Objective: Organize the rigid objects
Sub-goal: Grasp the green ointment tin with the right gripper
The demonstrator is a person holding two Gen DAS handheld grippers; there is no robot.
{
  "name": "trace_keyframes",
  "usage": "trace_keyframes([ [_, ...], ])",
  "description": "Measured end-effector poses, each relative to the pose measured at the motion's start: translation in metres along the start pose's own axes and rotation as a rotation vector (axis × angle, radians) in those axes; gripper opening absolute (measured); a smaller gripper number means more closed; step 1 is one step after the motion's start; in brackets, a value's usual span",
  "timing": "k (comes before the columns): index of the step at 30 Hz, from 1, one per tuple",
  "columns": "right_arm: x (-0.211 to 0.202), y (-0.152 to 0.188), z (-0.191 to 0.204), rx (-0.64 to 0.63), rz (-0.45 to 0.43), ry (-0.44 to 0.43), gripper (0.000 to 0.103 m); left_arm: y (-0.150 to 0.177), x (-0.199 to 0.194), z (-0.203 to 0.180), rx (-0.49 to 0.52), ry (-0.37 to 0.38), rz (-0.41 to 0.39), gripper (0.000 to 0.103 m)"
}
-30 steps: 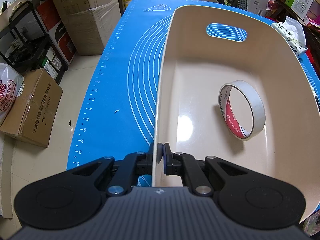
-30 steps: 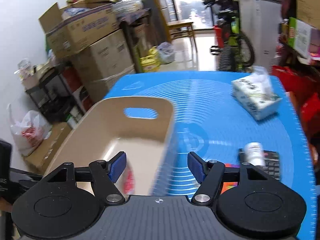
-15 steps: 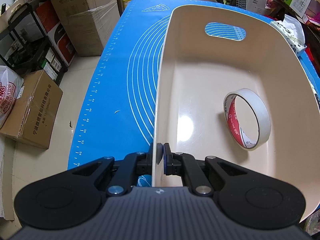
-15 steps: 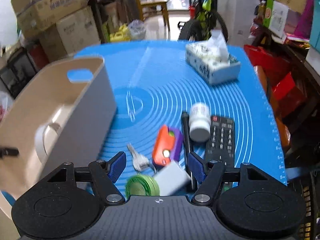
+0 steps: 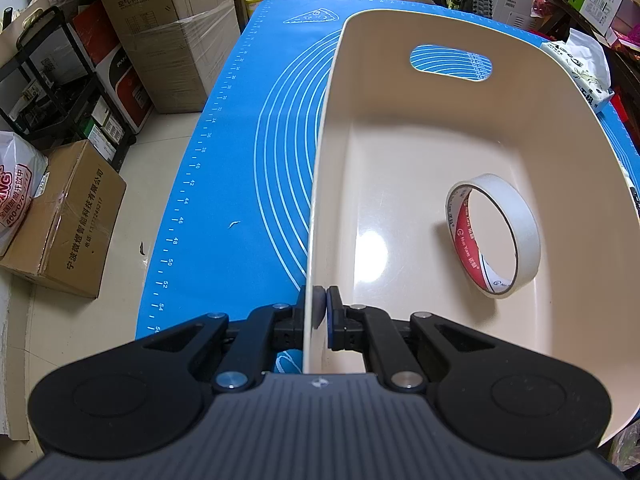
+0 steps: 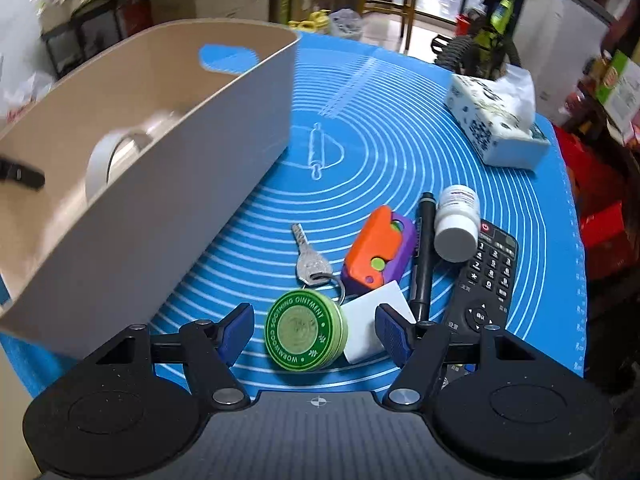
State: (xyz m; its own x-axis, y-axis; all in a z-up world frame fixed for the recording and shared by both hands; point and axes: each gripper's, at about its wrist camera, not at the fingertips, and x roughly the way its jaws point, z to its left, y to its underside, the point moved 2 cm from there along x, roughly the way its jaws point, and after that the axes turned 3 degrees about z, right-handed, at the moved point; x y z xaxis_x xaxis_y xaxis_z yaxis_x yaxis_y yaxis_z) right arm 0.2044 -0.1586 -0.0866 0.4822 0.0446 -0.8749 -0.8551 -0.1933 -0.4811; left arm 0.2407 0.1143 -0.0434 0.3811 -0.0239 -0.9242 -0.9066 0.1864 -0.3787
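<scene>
On the tabletop (image 6: 400, 92), blue mat: items cluster near the right edge; bin toward the left edge.
Bin (image 5: 460, 128): beige, holds one tape roll (image 5: 494, 236) standing on its rim, leaning against the right wall.
Left gripper (image 5: 320, 312): fingers pinched shut on the bin's near-left wall, one pad on each side.
Right gripper (image 6: 316, 334): fingers wide apart, nothing held, hovering at the tin (image 6: 304, 336).
Loose items: key (image 6: 310, 260), orange-purple toy (image 6: 378, 252), white card (image 6: 372, 320), pen (image 6: 422, 256), bottle (image 6: 456, 222), remote (image 6: 486, 280), tissue box (image 6: 496, 128).
Risk 1: tin touches card and key ring; closing may catch the card or drag the key.
Risk 2: smooth round tin may slip from the fingers if gripped off-centre.
Risk 3: tape may roll or tip if the bin is jolted.
</scene>
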Motion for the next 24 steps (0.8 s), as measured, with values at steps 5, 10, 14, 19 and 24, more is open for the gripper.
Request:
trace_keyframes([
  [5,0.003,0.005,0.012,-0.112,0.003,0.053,0.072,0.0,0.0,0.0,0.001,-0.003,0.0,0.008],
  [10,0.006,0.009,0.024,-0.199,-0.006,0.089,0.072,0.0,0.0,-0.001,0.003,-0.005,0.0,0.008],
  [14,0.011,0.013,0.038,-0.299,-0.016,0.135,0.072,0.001,0.0,-0.001,-0.001,-0.003,-0.002,0.008],
  [19,0.013,0.012,0.045,-0.336,-0.031,0.169,0.06,0.0,0.001,-0.002,0.004,-0.003,0.0,0.008],
  [24,0.011,0.01,0.042,-0.303,-0.032,0.146,0.055,0.0,0.001,-0.003,0.003,-0.004,0.002,0.008],
])
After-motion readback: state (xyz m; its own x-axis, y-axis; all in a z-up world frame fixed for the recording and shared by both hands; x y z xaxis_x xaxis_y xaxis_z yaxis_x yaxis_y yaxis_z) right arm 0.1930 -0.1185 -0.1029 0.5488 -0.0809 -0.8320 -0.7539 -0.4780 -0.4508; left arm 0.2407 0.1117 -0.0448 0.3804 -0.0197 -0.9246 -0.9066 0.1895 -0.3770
